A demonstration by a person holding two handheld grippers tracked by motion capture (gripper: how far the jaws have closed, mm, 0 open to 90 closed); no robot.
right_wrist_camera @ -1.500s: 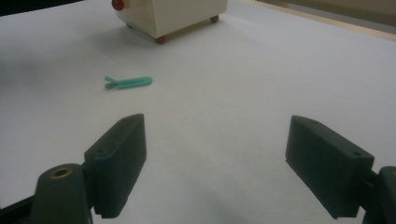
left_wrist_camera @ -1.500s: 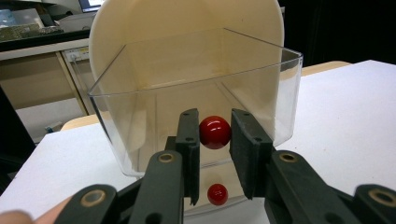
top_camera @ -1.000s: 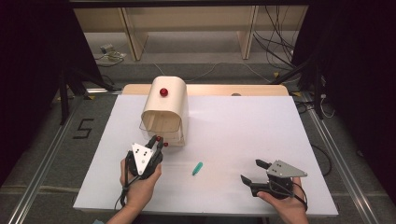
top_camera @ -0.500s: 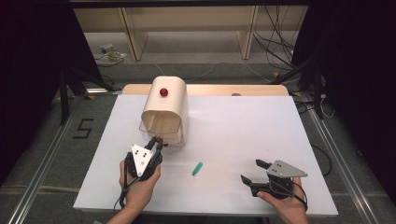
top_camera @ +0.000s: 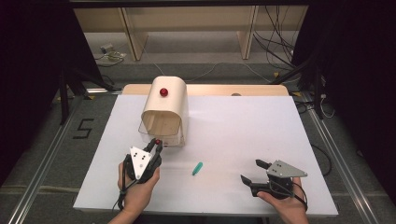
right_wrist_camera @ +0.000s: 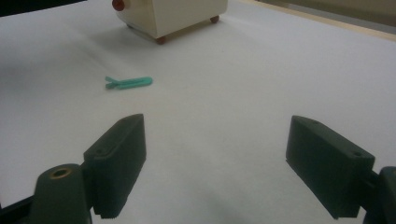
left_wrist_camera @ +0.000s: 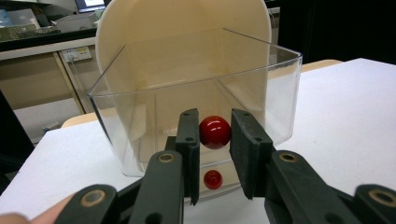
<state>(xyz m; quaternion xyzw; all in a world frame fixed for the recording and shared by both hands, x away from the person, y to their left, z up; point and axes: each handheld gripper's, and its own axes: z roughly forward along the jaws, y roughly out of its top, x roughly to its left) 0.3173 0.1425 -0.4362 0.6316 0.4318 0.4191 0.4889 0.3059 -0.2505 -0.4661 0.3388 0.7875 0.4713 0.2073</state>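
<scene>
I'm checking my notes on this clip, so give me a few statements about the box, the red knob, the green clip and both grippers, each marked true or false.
1. The left gripper has its jaws around the red knob on the clear drawer. True.
2. The right gripper holds the green clip. False: its jaws stand wide open and hold nothing; the clip lies on the table apart from it.
3. The cream box has a red knob on top. True.
4. The green clip lies inside the drawer. False: it lies on the table outside it.

We note a green clip (top_camera: 198, 168) lying flat on the white table (top_camera: 243, 126), well apart from all else. Wooden shelving (top_camera: 187, 23) and cables (top_camera: 280, 32) stand behind.
</scene>
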